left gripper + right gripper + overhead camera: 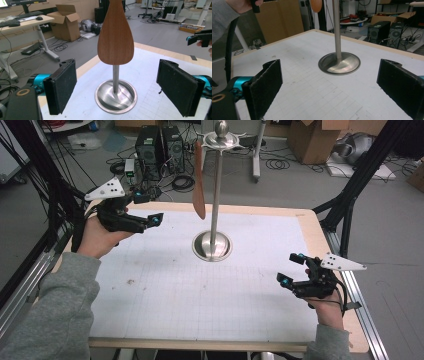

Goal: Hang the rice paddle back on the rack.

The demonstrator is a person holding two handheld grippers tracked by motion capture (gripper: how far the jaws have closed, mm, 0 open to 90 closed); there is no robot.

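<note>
A steel stand [212,245] with a round base, a thin pole and a top disc stands at the back middle of the white mat. A wooden spatula [199,185] hangs from its top, blade down, clear of the mat. My left gripper [147,209] is held above the mat's far left corner, open and empty, facing the spatula [115,35], which hangs a short way ahead of its jaws. My right gripper [291,269] hovers open and empty near the mat's right edge, aimed at the stand's base [339,63].
The white gridded mat [200,290] covers a wooden-edged table. On the floor behind are computer towers [160,145], cables and cardboard boxes [312,137]. Black frame struts [350,195] rise at both sides of the table.
</note>
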